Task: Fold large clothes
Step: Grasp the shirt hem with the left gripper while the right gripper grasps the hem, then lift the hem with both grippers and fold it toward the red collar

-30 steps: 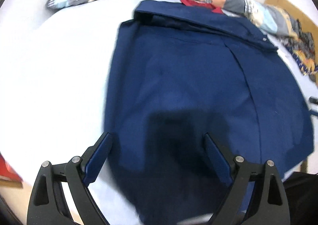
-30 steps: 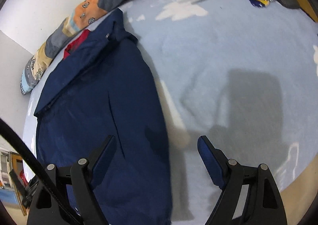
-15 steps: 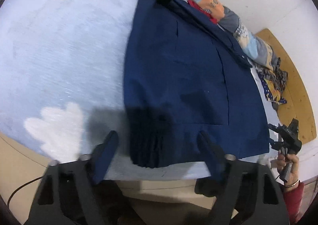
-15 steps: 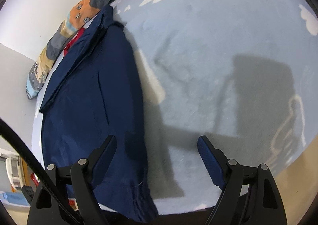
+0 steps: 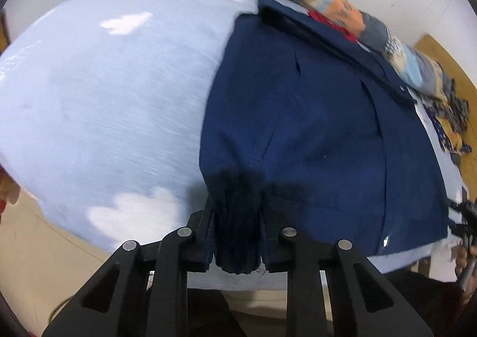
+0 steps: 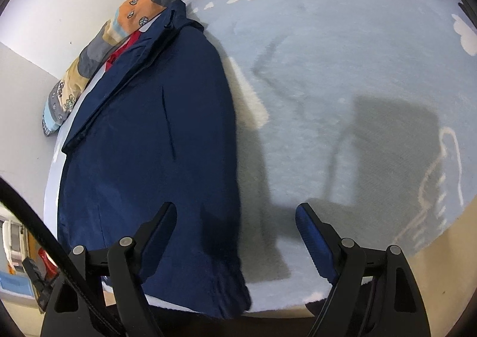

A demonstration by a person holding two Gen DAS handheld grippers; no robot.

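On light blue bed sheet [image 5: 104, 92], we see navy jacket [image 5: 313, 128] flat, collar far. Our left gripper [image 5: 237, 235] has just been closing, now pinching bunched near hem corner. Our right gripper [image 6: 235, 232] gapes wide above jacket's right edge, holding nothing.

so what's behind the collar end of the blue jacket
Behind the blue jacket a patchwork quilt lies along the wall, and something red peeks out at the collar. What the rest of it is stays covered.
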